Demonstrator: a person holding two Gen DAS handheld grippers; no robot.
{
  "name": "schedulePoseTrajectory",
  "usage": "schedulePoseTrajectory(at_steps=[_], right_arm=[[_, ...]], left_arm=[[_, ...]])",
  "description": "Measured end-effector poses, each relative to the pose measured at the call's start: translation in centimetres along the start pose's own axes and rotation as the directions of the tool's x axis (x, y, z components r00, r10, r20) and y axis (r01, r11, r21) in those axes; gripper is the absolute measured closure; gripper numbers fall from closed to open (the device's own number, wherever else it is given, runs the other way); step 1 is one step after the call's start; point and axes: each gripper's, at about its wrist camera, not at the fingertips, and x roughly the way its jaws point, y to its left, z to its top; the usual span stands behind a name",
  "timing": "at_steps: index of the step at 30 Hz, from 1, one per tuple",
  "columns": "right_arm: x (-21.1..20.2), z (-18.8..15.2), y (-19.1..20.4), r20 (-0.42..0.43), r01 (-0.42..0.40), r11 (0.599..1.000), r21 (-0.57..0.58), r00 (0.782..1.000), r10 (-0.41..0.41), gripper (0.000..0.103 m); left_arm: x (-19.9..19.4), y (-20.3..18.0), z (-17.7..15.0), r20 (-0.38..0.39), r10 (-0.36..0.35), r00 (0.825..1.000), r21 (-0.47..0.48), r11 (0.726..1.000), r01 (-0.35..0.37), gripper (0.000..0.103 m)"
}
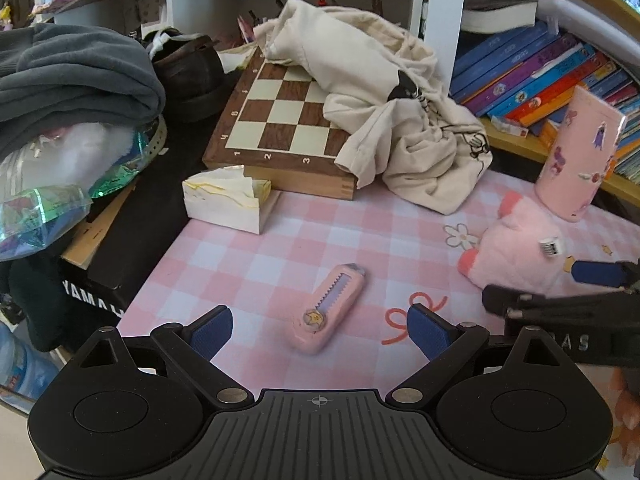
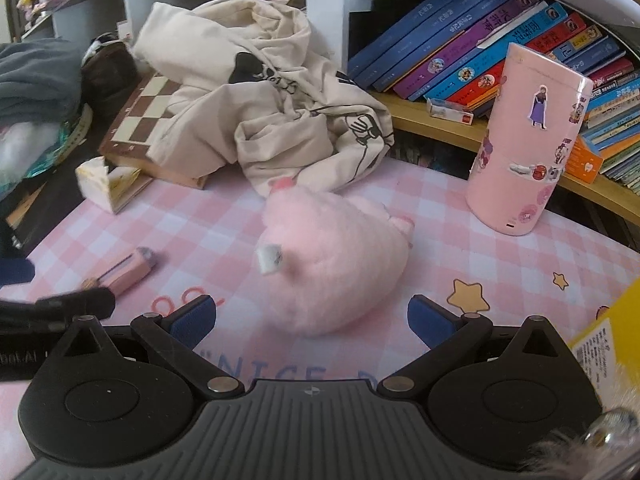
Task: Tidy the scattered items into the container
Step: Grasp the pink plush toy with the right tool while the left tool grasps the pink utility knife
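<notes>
Left gripper [image 1: 319, 330] hung with its blue-padded fingers [image 1: 212, 330] spread wide, holding nothing, just above a pink checked mat [image 1: 280, 240]. A pink utility knife [image 1: 326, 312] lay flat on the mat between and slightly ahead of those fingers, not touching them. Right gripper [image 2: 312, 322] was likewise spread and empty, its fingers on either side of the near edge of a pink plush toy [image 2: 340, 264] that rested on the mat; contact could not be judged. A tall pink cylindrical container [image 2: 528, 140], covered in stickers, stood tilted at the mat's far right, near a shelf of books [image 2: 480, 40]; its contents were not visible. An open white box [image 1: 228, 200] sat at the mat's left edge, its contents unclear, beside a chessboard [image 1: 280, 120] partly covered by a cream cloth [image 1: 380, 100].
</notes>
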Motion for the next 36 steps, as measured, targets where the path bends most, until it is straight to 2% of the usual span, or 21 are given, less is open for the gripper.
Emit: schedulePoseTrajectory(at_steps=[6,11,13,15,19,24,26,27,29,36], right_arm=[[1.3,0.7,-0.8,0.035,0.044,0.998,0.054,0.998,-0.045,0.000],[1.2,0.8,-2.5,0.048,0.088,0.990,0.111,0.994,-0.094,0.000],[1.0,0.6,-3.0,0.059,0.115,0.986,0.121,0.991,-0.123,0.000],[1.0,0.6,-3.4,0.060,0.119,0.985,0.126,0.990,-0.128,0.000],[1.3,0.9,-3.2,0.056,0.076,0.989,0.127,0.995,-0.083,0.000],[2.3,1.6,-1.8,0.062,0.075,0.995,0.066,0.995,-0.079,0.000],[2.7,1.7,-1.8,0.062,0.093,0.993,0.068,0.993,-0.097,0.003],[2.8,1.8,-2.0,0.057,0.100,0.992,0.079,0.993,-0.105,0.005],[2.9,1.8,-2.6,0.051,0.092,0.990,0.107,0.994,-0.098,0.026],[0.9,1.1,-3.3,0.038,0.009,0.991,0.134,0.999,-0.014,0.035]], left_arm=[[1.9,-0.3,0.2,-0.012,-0.004,1.000,0.016,1.000,0.004,0.010],[3.4,-0.3,0.5,-0.037,-0.013,0.999,0.010,1.000,0.013,0.039],[3.7,-0.2,0.6,-0.045,-0.024,0.999,0.009,1.000,0.025,0.045],[3.8,-0.4,0.5,-0.038,-0.019,0.999,0.027,0.999,0.020,0.049],[3.9,-0.8,0.5,-0.026,-0.012,1.000,0.061,0.998,0.014,0.057],[3.9,-0.8,0.5,-0.015,-0.006,1.000,0.069,0.998,0.007,0.069],[3.9,-0.6,0.6,-0.017,0.004,1.000,0.062,0.998,-0.003,0.080],[3.8,-0.4,0.6,-0.020,0.000,1.000,0.057,0.998,0.001,0.080],[3.7,-0.1,0.6,-0.027,-0.015,1.000,0.045,0.999,0.016,0.080],[2.0,0.8,0.3,-0.050,-0.123,0.991,-0.086,0.989,0.119,0.080]])
